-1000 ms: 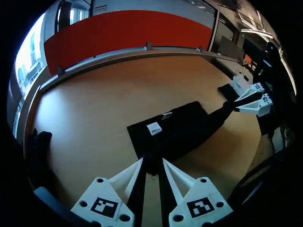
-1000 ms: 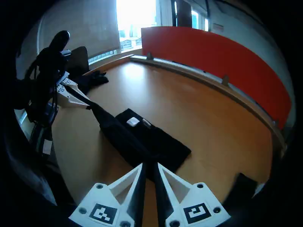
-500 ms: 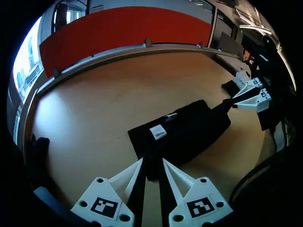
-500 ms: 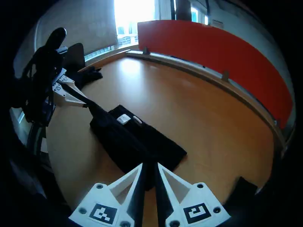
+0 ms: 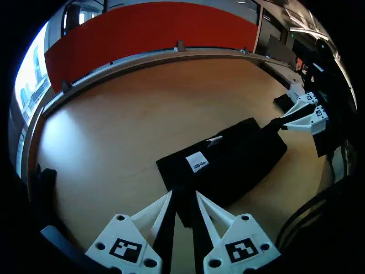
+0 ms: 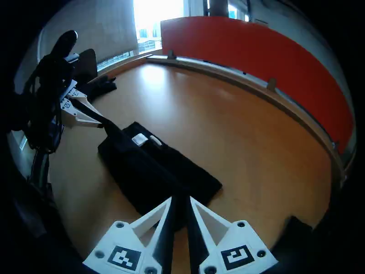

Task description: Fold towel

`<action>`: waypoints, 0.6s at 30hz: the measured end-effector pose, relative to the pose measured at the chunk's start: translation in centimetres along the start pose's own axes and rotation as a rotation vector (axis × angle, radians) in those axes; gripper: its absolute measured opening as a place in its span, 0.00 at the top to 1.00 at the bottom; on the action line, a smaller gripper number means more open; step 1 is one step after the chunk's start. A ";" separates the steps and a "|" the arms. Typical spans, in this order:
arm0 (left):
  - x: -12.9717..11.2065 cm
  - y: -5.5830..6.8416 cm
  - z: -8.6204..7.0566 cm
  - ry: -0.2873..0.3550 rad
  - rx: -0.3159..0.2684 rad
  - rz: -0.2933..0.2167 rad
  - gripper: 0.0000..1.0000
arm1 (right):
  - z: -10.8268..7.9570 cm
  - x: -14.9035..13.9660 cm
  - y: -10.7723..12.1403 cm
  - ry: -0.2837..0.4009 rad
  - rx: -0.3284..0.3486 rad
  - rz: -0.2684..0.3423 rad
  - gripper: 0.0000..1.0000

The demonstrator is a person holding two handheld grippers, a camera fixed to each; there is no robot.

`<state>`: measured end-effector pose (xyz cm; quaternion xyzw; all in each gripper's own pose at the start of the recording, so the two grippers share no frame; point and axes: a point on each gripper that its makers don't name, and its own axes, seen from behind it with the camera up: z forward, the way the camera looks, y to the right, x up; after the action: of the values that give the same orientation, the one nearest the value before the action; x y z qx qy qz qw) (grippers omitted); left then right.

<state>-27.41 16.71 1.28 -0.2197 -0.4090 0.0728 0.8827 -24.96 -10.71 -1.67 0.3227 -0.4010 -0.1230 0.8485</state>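
Holding: both grippers pinch the black towel (image 5: 232, 153) (image 6: 150, 171), one at each end of the same long edge.
Left gripper (image 5: 184, 194): narrow, both fingers pressed on the near corner of the cloth in the left gripper view; in the right gripper view it shows farther off (image 6: 104, 122), clamped on the far corner, with a dark-sleeved arm behind it.
Right gripper (image 6: 181, 198): narrow, fingers closed on the towel corner right before its camera; in the left gripper view it sits at the far end (image 5: 279, 123), nipping the cloth there.
Towel: lies as a long folded band on the table (image 5: 127, 118) (image 6: 237, 128), the held edge drawn straight between the two grippers.
Label (image 5: 197, 162) (image 6: 139, 139): white tag on top of the towel, nearer the left gripper's end.
Table: bare wood, curved far edge.
Partition (image 5: 150, 32) (image 6: 255, 50): red, along the far edge.
Window (image 6: 155, 18): bright, beyond the partition.
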 end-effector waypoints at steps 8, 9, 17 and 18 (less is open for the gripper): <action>-0.4 -0.7 1.9 -0.009 0.009 -0.013 0.77 | 1.4 -0.6 0.8 -0.021 -0.006 0.006 0.86; -0.4 -0.8 2.1 -0.010 0.011 -0.013 0.77 | 1.6 -0.7 0.9 -0.025 -0.007 0.008 0.86; -0.6 -1.3 3.5 -0.019 0.034 0.023 0.75 | 2.5 -1.5 1.4 -0.048 -0.024 0.006 0.84; -0.6 -1.3 3.6 -0.019 0.036 0.028 0.75 | 2.6 -1.5 1.5 -0.050 -0.028 0.005 0.83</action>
<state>-30.57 16.55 3.51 -0.2085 -0.4131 0.0946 0.8814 -28.02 -10.04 -0.35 0.3067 -0.4213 -0.1345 0.8428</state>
